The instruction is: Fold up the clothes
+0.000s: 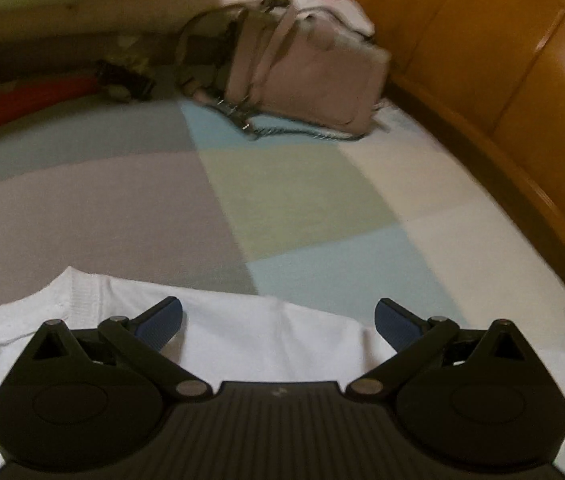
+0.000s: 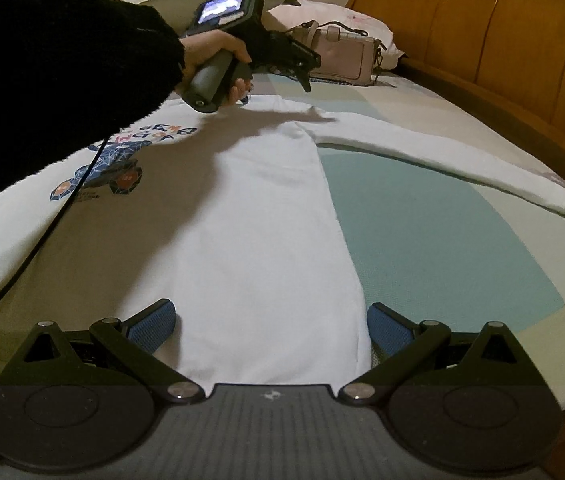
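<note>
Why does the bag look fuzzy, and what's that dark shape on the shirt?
Left wrist view: the bag is smeared by motion blur. Right wrist view: the dark shape on the shirt is the shadow of the left gripper held above it.

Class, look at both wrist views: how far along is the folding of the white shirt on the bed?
Done: the white shirt lies spread flat on the bed, its long sleeve stretched out. In hand: nothing; the left gripper hovers open at the shoulder, the right gripper open near the side edge. Left: every fold, sleeve included.
</note>
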`<action>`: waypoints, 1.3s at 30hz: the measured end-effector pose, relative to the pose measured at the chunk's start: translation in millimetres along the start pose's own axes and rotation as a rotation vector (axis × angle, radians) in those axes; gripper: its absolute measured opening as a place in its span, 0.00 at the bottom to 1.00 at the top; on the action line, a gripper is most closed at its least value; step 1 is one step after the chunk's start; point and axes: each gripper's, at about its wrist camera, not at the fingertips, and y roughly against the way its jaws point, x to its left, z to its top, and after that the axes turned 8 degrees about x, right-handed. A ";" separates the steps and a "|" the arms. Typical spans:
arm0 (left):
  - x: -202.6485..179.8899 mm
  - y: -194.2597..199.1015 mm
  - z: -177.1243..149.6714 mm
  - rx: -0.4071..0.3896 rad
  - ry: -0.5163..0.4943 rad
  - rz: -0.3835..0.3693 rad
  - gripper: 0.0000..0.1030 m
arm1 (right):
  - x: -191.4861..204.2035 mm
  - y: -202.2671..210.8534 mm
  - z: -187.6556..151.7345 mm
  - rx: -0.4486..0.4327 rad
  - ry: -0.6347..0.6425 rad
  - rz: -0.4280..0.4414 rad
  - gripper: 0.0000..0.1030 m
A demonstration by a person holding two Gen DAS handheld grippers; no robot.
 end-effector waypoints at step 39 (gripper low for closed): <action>-88.8 19.6 -53.0 0.195 -0.209 -0.266 0.99 | -27.6 7.4 -6.1 -0.005 -0.123 0.057 1.00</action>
